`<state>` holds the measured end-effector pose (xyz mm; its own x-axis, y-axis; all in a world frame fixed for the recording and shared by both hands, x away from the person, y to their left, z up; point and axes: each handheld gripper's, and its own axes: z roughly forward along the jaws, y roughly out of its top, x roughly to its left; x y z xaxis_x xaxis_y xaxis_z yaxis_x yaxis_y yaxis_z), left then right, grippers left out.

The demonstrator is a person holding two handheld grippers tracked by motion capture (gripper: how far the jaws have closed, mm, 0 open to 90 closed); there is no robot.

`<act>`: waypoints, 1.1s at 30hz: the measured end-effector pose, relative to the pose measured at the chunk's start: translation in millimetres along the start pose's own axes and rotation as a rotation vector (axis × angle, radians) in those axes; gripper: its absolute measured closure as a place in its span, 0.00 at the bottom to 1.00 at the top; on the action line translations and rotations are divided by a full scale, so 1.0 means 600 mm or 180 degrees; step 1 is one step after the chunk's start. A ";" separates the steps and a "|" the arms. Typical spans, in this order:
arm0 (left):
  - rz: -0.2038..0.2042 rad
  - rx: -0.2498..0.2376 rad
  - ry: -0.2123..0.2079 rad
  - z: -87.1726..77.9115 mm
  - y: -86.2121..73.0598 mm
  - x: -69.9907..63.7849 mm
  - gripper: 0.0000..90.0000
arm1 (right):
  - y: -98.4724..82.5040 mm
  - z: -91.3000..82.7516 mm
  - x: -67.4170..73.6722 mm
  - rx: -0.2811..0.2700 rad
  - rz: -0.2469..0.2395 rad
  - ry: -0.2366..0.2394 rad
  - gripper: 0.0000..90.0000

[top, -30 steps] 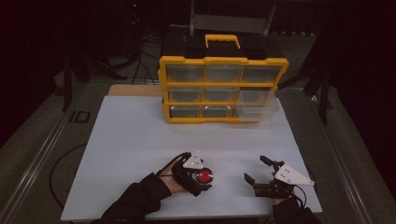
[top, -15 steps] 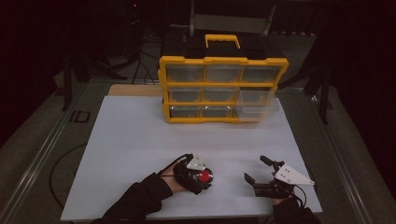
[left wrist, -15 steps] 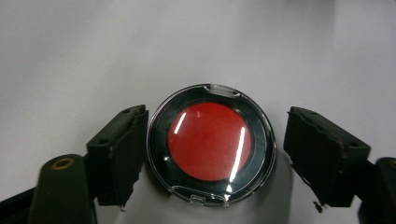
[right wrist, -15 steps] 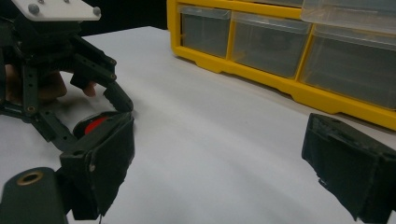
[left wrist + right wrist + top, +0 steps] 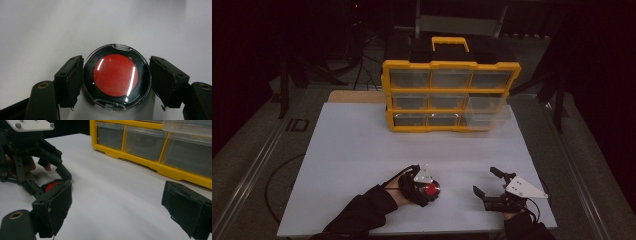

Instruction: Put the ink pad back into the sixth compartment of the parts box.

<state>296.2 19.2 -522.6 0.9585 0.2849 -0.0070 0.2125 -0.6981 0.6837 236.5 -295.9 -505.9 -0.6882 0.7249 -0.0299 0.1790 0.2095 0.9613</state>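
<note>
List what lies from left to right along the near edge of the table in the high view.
Sleeve → left claw closed on the round red-lidded case → right claw, standing open.

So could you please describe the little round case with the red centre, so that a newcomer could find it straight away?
Start at the yellow drawer cabinet at the far edge of the white table, then come to the near edge. There the left gripper is shut on the round case: a flat black disc with a clear lid and red centre, the table's one red thing.
</note>
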 end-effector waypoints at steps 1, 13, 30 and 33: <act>-0.0001 0.0012 -0.0002 0.000 0.001 0.000 0.33 | 0.000 0.000 0.000 -0.0001 -0.0002 0.0000 0.11; -0.0045 -0.0033 0.0030 -0.016 0.012 0.006 0.33 | 0.000 0.000 0.000 0.0001 0.0009 0.0008 0.11; 0.0093 -0.0009 -0.0028 -0.063 0.049 0.024 0.33 | 0.001 0.000 0.001 -0.0018 -0.0004 0.0009 0.11; 0.0110 -0.0017 -0.0050 -0.071 0.059 0.028 0.33 | 0.001 0.000 0.002 -0.0017 -0.0011 0.0012 0.11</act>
<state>311.5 27.3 -467.6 0.9682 0.2501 0.0053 0.1781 -0.7039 0.6876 235.7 -295.1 -505.4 -0.6914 0.7218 -0.0321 0.1729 0.2084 0.9626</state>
